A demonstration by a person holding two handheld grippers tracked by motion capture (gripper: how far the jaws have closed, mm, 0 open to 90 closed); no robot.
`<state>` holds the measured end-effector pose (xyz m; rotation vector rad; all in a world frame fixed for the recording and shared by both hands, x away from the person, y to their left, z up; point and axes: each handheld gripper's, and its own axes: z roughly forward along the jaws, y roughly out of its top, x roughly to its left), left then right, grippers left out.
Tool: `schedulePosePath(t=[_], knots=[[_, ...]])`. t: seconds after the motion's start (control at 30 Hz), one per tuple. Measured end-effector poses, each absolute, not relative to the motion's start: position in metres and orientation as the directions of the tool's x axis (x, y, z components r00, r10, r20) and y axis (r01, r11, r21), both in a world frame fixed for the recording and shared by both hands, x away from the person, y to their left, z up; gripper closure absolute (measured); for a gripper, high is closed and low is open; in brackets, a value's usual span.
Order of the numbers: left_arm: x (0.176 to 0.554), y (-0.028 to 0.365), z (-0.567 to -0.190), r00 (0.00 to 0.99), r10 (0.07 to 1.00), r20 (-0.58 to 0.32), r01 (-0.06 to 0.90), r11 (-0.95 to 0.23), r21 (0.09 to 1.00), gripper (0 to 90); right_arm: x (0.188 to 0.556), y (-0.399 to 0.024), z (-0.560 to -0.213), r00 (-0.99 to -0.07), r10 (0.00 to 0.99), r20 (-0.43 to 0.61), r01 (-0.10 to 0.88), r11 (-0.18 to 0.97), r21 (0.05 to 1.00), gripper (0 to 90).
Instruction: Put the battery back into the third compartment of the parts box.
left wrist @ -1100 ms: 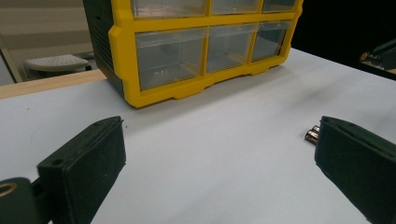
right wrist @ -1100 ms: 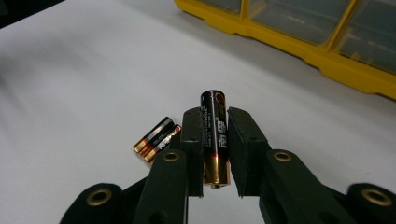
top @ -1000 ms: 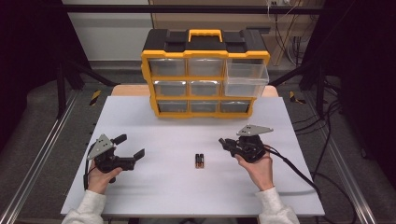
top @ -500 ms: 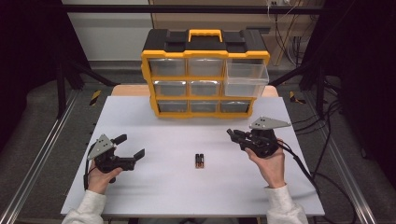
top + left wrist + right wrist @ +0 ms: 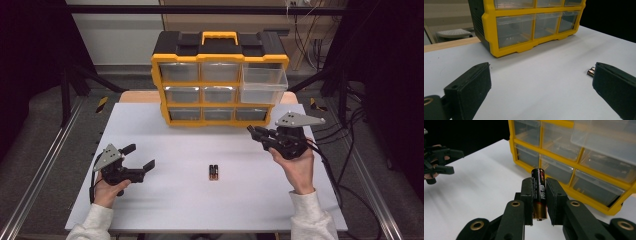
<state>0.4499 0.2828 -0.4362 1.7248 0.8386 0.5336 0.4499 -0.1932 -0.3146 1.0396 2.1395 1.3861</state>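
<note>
High view shows the left gripper [image 5: 141, 160] near the table's [image 5: 175, 200] left side, its jaws wide apart and holding nothing. Two batteries [image 5: 213, 172] lie side by side in the middle. On the right, the right gripper [image 5: 254, 133] squeezes one battery [image 5: 539, 192] near the yellow drawer box [image 5: 220, 80]

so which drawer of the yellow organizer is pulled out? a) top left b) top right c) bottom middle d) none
b: in the high view the top right drawer juts forward from the organizer, while the other drawers sit flush.
</note>
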Motion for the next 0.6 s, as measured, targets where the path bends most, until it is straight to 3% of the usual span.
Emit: schedulePosePath(t=[0.6], knots=[[0.450,0.283,-0.436,0.649,0.758,-0.058,0.268,-0.157,0.950,1.6,0.462,-0.195,-0.261,-0.632,0.774,0.038,0.326,0.221,0.919,77.3]])
